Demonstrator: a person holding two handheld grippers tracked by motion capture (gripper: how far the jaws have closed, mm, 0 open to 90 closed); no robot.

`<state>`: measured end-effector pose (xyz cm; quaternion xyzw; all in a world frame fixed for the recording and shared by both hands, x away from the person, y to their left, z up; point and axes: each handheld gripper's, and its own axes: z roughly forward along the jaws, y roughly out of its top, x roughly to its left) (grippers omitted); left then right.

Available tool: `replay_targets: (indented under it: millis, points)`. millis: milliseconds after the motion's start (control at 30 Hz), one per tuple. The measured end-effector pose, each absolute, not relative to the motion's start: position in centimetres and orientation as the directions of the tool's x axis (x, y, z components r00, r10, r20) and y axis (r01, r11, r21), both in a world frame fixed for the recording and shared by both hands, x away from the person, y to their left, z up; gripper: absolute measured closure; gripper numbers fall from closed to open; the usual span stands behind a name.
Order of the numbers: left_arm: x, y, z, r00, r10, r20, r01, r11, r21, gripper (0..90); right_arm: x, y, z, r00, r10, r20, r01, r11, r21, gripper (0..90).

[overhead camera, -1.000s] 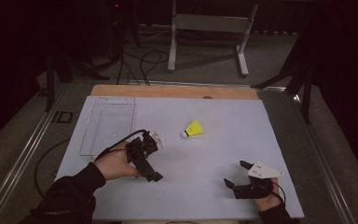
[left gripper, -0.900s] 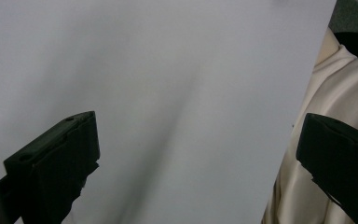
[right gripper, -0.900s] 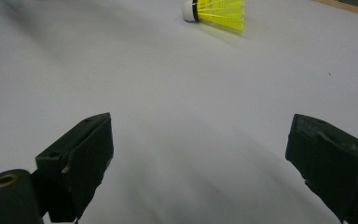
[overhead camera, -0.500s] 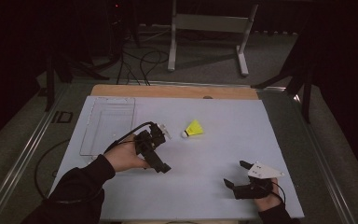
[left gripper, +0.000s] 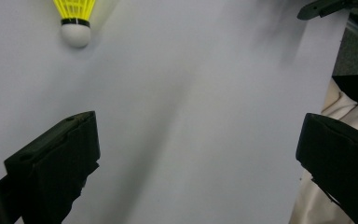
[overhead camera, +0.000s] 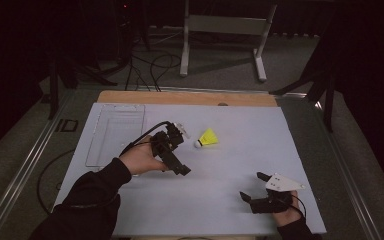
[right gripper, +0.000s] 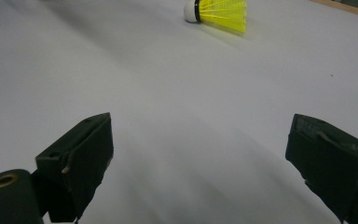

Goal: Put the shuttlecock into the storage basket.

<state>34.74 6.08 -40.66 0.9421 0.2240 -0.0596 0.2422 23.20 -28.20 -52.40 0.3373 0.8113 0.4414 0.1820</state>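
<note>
Progress: early, grasp not yet made | yellow plastic shuttlecock with white cork tip (overhead camera: 208,138) lies free on the white tabletop (overhead camera: 240,150) | left tongs (overhead camera: 179,167) near it, released | right tongs (overhead camera: 252,187) well apart, released | we judge pickup remains.

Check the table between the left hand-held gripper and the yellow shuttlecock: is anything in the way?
Nothing visible. Bare white mat lies between the left hand-held gripper, whose jaws stand wide apart, and the shuttlecock, which lies on its side. The clear tray sits off to the other side.
</note>
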Motion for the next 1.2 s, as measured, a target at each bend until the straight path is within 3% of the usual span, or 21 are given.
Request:
replay_targets:
  millis: [800,1200]
  points:
    - [38.0,3.4,-40.9,0.886,0.414,-0.210,0.459,-0.712,0.531,0.9,23.2,-28.2,-52.4,-0.710,0.705,0.005,0.387,0.384,0.838,7.8]
    - [40.1,2.2,-42.8,0.885,0.409,-0.222,0.461,-0.696,0.551,1.0,23.2,-28.2,-52.5,-0.713,0.701,0.010,0.388,0.382,0.838,7.8]
